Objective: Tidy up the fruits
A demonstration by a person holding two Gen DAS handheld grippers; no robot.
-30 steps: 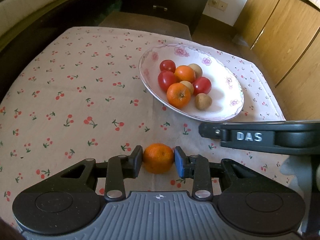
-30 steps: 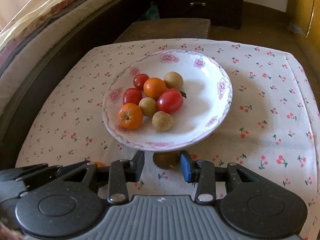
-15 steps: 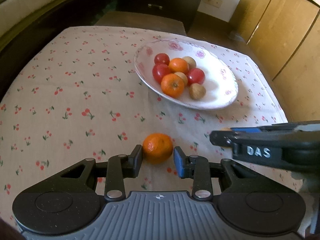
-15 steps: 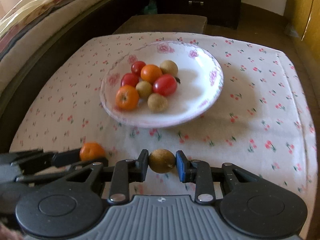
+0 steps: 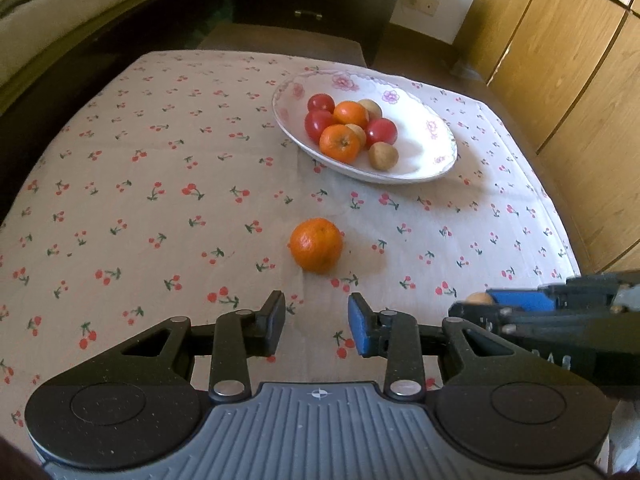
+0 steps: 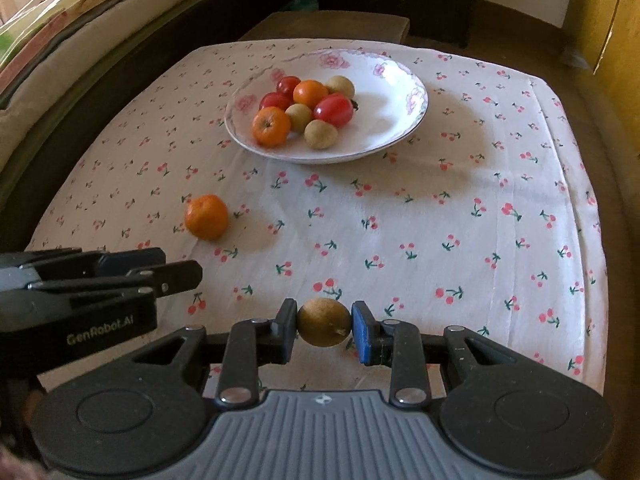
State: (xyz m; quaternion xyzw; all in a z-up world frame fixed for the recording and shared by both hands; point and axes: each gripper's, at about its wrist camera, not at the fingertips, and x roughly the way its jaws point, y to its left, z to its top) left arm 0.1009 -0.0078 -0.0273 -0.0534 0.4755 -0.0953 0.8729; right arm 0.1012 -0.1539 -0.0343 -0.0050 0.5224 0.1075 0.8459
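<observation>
Gripping: brown fruit [image 6: 323,322] pinched by right gripper [image 6: 323,326] above table [image 6: 460,208] | left gripper [image 5: 316,326] opening, fingers empty, orange [image 5: 316,244] lying ahead (untouched) | risk: round fruit may be squeezed out, rolling off.

Right gripper [image 6: 323,330]: pads clamped on brown fruit [image 6: 323,322] | Left gripper [image 6: 168,270]: at left edge, near lone orange [image 6: 206,216] on cherry-print cloth [image 6: 460,208] | Bowl [image 6: 400,120]: holds mixed fruits
</observation>
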